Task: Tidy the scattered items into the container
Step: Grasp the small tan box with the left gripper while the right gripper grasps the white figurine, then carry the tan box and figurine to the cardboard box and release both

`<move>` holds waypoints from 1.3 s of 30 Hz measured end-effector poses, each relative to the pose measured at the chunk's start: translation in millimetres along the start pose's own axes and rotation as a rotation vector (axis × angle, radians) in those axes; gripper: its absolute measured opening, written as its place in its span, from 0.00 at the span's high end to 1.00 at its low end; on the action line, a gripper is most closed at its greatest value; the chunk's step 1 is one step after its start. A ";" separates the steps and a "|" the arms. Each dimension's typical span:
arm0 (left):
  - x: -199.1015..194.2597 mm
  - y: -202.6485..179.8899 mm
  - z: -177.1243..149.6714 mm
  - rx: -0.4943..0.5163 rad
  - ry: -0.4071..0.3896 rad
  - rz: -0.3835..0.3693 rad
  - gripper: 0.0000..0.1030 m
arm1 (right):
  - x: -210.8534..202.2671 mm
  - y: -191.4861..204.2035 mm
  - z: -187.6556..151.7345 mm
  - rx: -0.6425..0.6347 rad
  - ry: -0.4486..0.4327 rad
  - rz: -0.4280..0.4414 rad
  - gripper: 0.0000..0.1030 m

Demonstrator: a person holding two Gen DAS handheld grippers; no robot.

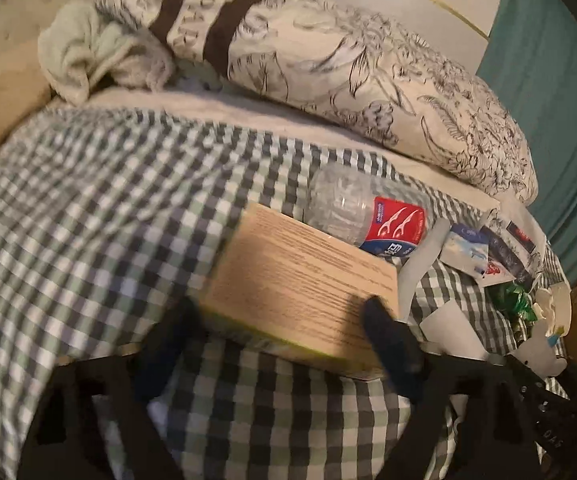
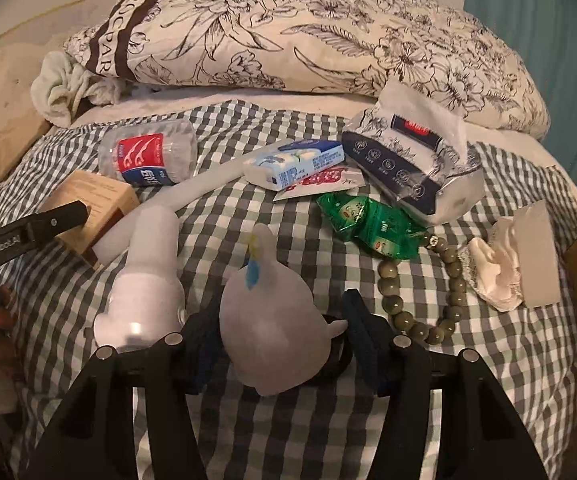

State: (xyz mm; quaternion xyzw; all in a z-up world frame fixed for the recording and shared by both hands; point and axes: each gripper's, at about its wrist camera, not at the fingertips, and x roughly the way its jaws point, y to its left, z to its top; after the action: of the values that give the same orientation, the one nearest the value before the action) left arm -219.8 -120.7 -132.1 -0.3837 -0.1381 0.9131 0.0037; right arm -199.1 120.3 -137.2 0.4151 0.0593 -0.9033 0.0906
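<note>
Left gripper pinches tan box at frame centre, ready to lift. Right gripper, part-open, straddles white plush; contact unclear.

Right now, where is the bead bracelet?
In the right wrist view the bead bracelet lies on the checked bedcover, right of centre, between the green packet and the crumpled tissue.
</note>
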 end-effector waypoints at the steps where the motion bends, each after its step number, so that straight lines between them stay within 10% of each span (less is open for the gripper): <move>1: -4.9 2.7 1.9 -0.011 -0.002 -0.021 0.42 | -3.8 -1.0 -0.6 0.002 -0.004 0.003 0.46; 7: -26.7 -11.0 4.4 0.041 -0.021 -0.080 0.52 | -26.7 -9.9 -4.7 0.030 -0.026 0.011 0.46; 16: 16.8 -20.0 -8.6 -0.030 0.113 -0.085 0.01 | -41.6 -22.2 -8.6 0.058 -0.048 0.010 0.46; 26: 21.5 -28.6 -10.8 -0.006 0.113 -0.163 0.00 | -35.6 -29.1 -15.4 0.090 -0.043 0.026 0.46; 32: -9.9 -0.4 -3.0 -0.180 0.003 -0.280 0.53 | -41.6 -30.6 -18.7 0.098 -0.055 0.021 0.46; 39: -45.5 -53.1 -11.2 0.068 -0.051 -0.236 0.54 | -54.4 -33.0 -16.7 0.115 -0.076 0.026 0.46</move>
State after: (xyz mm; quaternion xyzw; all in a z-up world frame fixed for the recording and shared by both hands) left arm -185.1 -72.0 -94.2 -0.3411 -0.1511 0.9199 0.1206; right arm -159.1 161.8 -105.6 0.3856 -0.0018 -0.9192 0.0805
